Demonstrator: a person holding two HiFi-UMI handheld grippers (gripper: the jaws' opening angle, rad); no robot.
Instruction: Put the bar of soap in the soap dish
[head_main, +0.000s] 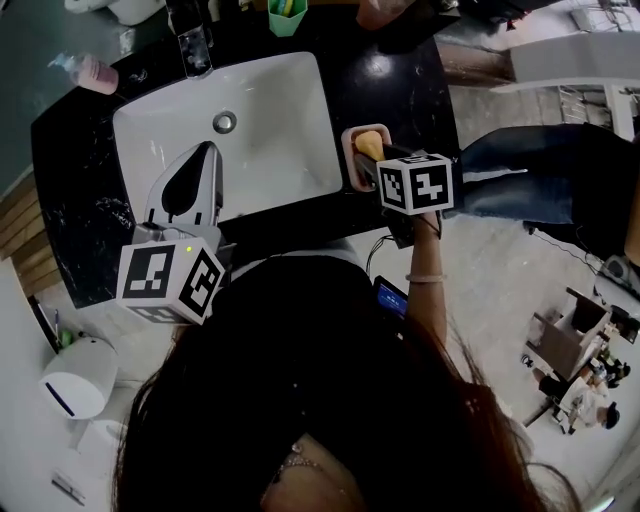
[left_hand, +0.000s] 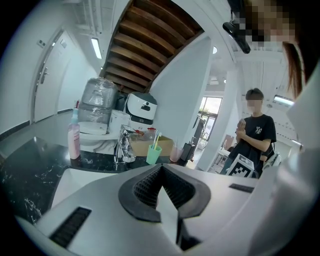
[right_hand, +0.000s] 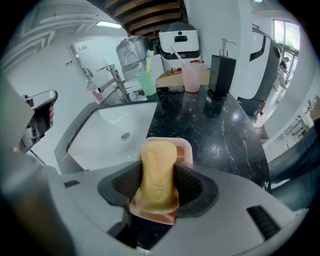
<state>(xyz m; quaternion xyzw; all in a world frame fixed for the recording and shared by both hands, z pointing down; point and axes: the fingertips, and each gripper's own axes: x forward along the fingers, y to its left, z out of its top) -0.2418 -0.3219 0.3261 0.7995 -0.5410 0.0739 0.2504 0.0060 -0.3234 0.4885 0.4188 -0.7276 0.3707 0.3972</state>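
A yellow bar of soap (right_hand: 157, 175) sits lengthwise between the pads of my right gripper (right_hand: 157, 172), which is shut on it. Directly beneath it lies the pink soap dish (right_hand: 186, 148) on the black marble counter, just right of the sink. I cannot tell whether the soap touches the dish. In the head view the soap (head_main: 369, 143) and dish (head_main: 349, 141) show ahead of the right gripper (head_main: 372, 165). My left gripper (head_main: 195, 165) hangs over the front of the sink, shut with nothing in it; its pads meet at the tip (left_hand: 161, 172).
The white sink basin (head_main: 270, 120) has a chrome faucet (head_main: 190, 40) behind it. Along the back stand a pink bottle (head_main: 90, 72), a green cup (right_hand: 147, 82), a pink cup (right_hand: 191, 75) and a black dispenser (right_hand: 221, 60). A person (left_hand: 252, 135) stands beyond the counter.
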